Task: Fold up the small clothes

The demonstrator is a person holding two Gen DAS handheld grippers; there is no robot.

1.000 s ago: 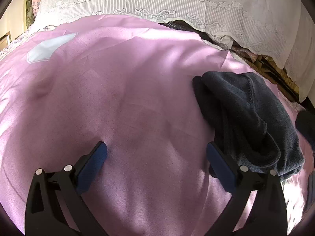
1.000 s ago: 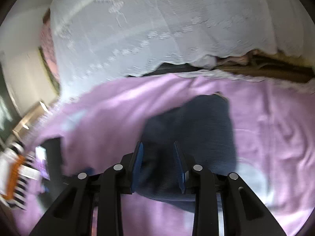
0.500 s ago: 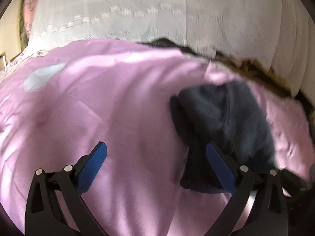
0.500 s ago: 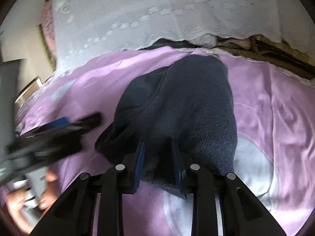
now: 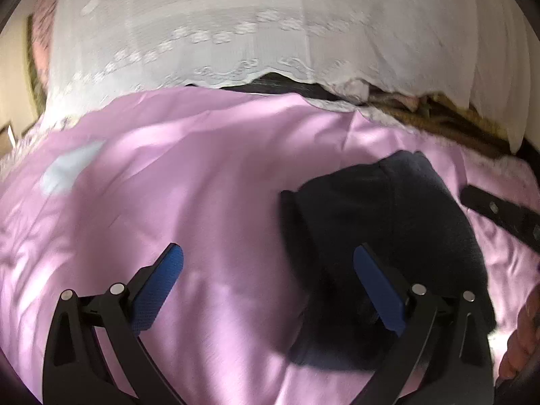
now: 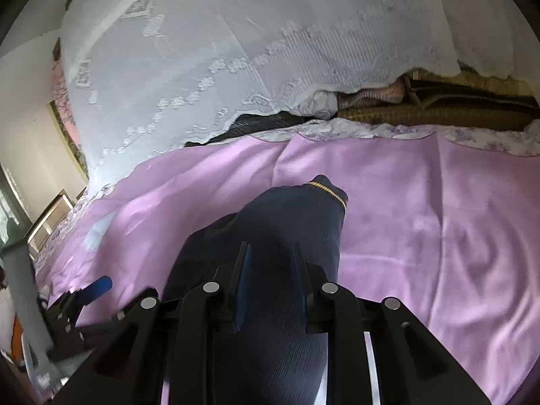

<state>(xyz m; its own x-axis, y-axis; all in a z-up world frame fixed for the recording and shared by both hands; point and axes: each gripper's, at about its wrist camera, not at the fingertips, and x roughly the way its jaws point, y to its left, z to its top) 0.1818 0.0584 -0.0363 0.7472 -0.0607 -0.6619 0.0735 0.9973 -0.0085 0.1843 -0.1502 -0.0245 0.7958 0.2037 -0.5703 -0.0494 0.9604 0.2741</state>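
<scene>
A dark navy garment (image 5: 381, 222) lies bunched on the pink sheet (image 5: 189, 175), right of centre in the left wrist view. My left gripper (image 5: 266, 270) is open and empty, its right finger over the garment's left edge. My right gripper (image 6: 270, 263) is shut on the navy garment (image 6: 290, 222), which drapes up between its blue pads; a gold zip shows at the garment's far tip. The right gripper's black arm (image 5: 499, 216) shows at the right edge of the left wrist view.
A white lace curtain (image 5: 236, 33) hangs behind the bed. Brown and dark bedding (image 6: 438, 108) is piled under it at the back right. A grey post and clutter (image 6: 23, 287) stand at the left of the right wrist view.
My right gripper has lifted the navy garment off the sheet and pulled it closer. The left gripper has shifted so the garment sits closer under its right finger.
</scene>
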